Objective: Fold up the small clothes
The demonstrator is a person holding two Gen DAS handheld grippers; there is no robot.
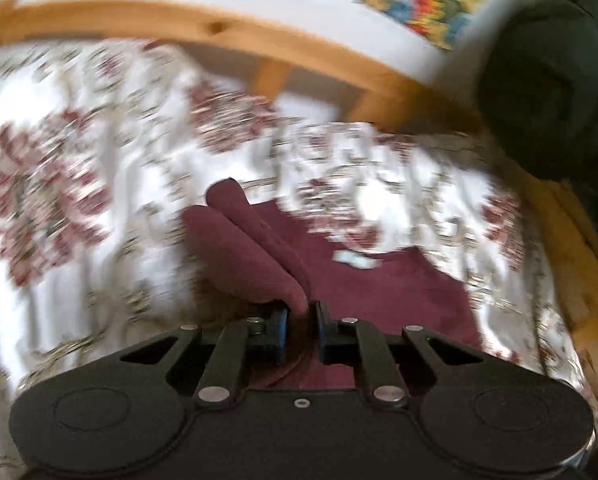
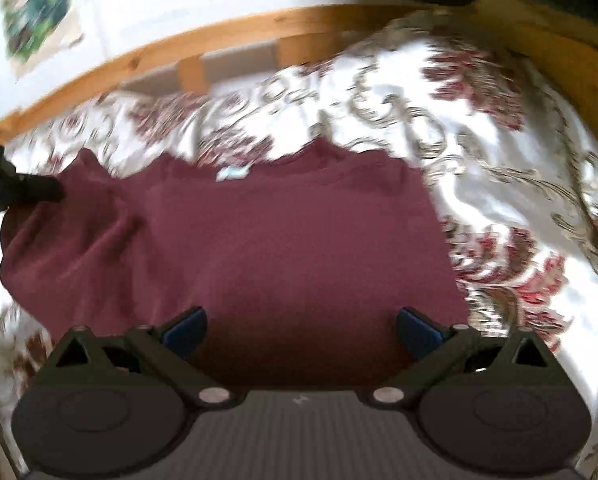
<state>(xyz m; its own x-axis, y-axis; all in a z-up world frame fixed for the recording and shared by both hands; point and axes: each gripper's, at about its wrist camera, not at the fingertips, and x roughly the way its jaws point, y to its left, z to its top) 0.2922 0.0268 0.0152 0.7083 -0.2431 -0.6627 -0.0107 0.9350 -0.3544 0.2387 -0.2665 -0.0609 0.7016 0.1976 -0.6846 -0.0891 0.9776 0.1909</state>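
Note:
A small maroon shirt (image 2: 267, 248) lies on a floral bedspread (image 2: 479, 128), its neck label (image 2: 233, 173) toward the headboard. My left gripper (image 1: 302, 320) is shut on the shirt's left sleeve or edge (image 1: 255, 256), and the fabric stands up in a fold in front of the jaws. In the right wrist view the left gripper (image 2: 39, 190) shows at the shirt's left edge, holding the cloth. My right gripper (image 2: 302, 330) is open and empty, its blue pads (image 2: 185, 332) spread wide just above the shirt's lower part. Both views are blurred.
A wooden bed frame rail (image 1: 283, 46) curves along the far side of the bed. A white wall with colourful pictures (image 1: 431, 4) lies beyond it. A dark bulky object (image 1: 551, 80) sits at the right in the left wrist view.

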